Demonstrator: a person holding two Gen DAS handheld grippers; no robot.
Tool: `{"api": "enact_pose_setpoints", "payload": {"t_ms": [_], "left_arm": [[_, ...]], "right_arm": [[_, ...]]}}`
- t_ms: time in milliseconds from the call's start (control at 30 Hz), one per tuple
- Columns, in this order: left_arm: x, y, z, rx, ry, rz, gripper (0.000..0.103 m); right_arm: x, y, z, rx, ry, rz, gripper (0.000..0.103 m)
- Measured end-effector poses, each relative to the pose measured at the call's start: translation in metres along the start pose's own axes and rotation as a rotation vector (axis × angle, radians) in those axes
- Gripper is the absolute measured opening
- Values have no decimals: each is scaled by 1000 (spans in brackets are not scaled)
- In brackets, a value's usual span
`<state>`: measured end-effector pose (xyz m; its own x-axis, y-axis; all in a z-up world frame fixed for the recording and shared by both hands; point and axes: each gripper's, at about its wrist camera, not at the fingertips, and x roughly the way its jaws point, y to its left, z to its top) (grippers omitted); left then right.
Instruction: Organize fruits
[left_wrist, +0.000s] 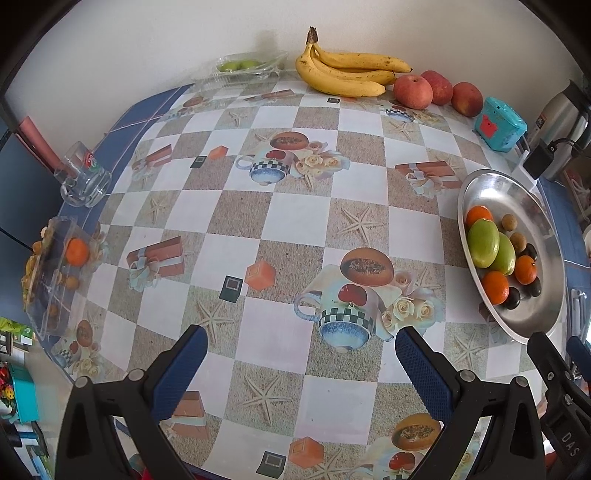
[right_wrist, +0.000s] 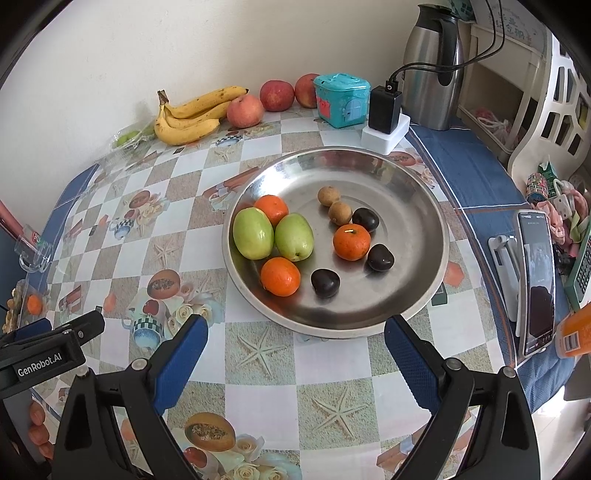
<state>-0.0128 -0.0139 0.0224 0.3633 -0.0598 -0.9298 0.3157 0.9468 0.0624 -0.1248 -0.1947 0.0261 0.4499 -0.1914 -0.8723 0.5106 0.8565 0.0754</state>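
Both rigs idle above the worktop (left_wrist: 280, 229), which is covered in a checkered printed oilcloth. My left hand-held gripper (left_wrist: 299, 354) is released, jaws wide apart, nothing between them. My right hand-held gripper (right_wrist: 295, 343) is likewise spread and empty, just short of the near rim of the round stainless-steel dish (right_wrist: 406, 206).

Contents of the dish: two green oval fruits (right_wrist: 253, 238) touching each other, three small orange mandarins (right_wrist: 351, 242), three dark glossy chestnut-like fruits (right_wrist: 325, 283), two small tan round longan-like fruits (right_wrist: 340, 212).

Outside the dish: a yellow banana bunch (left_wrist: 343, 70) and three red apples (left_wrist: 413, 92) along the back wall, and one mandarin in a clear plastic box (left_wrist: 51, 258) at the left edge.

Handling judgement: mandarins are light and soft-skinned; I would close across the widest part, gently. The dark fruits look hard and slick and may squirt out of the pads, so I would take them across the flatter sides. The green fruits are smooth and firm, best gripped across the short axis. Apples are heavier and need nearly the full jaw opening. The banana bunch is best taken near the stem.
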Motion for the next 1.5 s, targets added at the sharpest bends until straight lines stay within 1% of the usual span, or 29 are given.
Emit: {"api": "enact_pose_setpoints", "payload": {"t_ms": [1500], "left_arm": [[3, 0, -2, -11, 21, -5, 103]], "right_arm": [[4, 2, -2, -17, 22, -3, 97]]}}
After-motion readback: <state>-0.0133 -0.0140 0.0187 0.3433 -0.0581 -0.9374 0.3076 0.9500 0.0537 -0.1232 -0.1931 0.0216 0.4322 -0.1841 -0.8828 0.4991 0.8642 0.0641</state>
